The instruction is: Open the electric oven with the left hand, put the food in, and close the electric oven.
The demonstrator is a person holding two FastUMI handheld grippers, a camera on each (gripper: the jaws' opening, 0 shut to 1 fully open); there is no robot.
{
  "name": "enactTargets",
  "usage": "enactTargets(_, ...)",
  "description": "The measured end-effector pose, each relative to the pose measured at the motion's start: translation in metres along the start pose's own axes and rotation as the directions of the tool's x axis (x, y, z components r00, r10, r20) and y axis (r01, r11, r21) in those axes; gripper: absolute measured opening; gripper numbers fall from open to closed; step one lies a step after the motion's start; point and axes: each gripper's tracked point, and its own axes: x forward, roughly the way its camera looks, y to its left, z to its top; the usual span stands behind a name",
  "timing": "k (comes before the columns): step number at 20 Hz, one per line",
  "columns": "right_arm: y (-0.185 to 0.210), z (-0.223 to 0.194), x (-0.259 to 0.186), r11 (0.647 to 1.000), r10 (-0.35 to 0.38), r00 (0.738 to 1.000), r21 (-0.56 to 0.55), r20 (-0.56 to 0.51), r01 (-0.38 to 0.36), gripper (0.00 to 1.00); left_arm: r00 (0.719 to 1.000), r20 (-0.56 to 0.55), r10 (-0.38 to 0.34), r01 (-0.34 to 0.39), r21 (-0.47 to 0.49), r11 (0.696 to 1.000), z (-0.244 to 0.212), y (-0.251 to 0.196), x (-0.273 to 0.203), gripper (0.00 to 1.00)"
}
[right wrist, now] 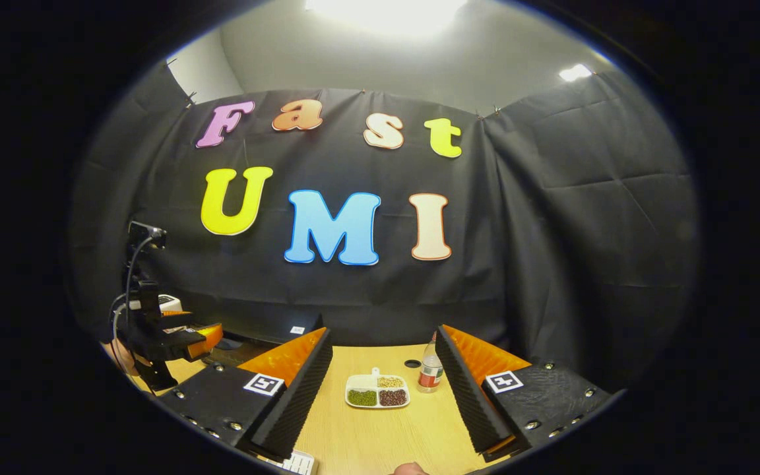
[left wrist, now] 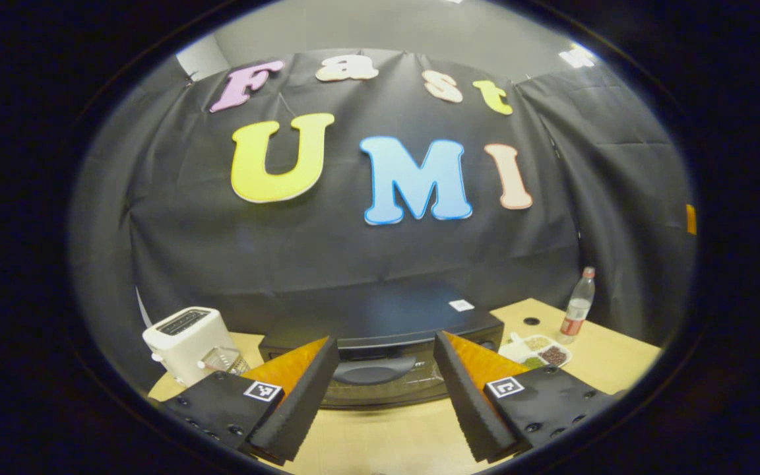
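Oven (left wrist: 380, 330) door shut, so left gripper (left wrist: 380, 389), fingers spread & empty, should go straight to handle (left wrist: 375, 371), pinch mid-bar, pull down slow; right gripper (right wrist: 383, 396) waits, also spread, near tray (right wrist: 377, 392)

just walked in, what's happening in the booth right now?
A person holds tongs in each hand at a wooden table. The left tongs are open and lined up in front of the electric oven, facing its door handle; the door is shut. The right tongs are open, pointed at a divided food tray beside a bottle. A toaster stands left of the oven. Nothing is gripped yet.
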Motion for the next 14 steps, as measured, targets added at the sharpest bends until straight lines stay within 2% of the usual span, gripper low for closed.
enactTargets(4,-0.015,0.01,-0.018,0.998,0.041,0.999,0.041,0.024,-0.042,0.95,0.997,0.061,0.042,-0.039,-0.039,0.998,0.046,-0.014,-0.07,1.0)
enactTargets(9,-0.035,0.019,-0.042,0.993,0.11,0.991,0.042,0.081,-0.114,0.96,0.988,0.105,0.114,-0.117,0.016,0.993,0.081,-0.03,-0.158,1.0)
enactTargets(12,-0.041,0.021,-0.054,0.988,0.15,0.984,0.007,0.1,-0.152,0.95,0.979,0.117,0.168,-0.171,0.016,0.985,0.089,-0.038,-0.201,0.93)
enactTargets(14,-0.04,0.025,-0.063,0.985,0.175,0.979,-0.004,0.102,-0.175,0.95,0.977,0.108,0.183,-0.184,0.0,0.983,0.089,-0.043,-0.224,1.0)
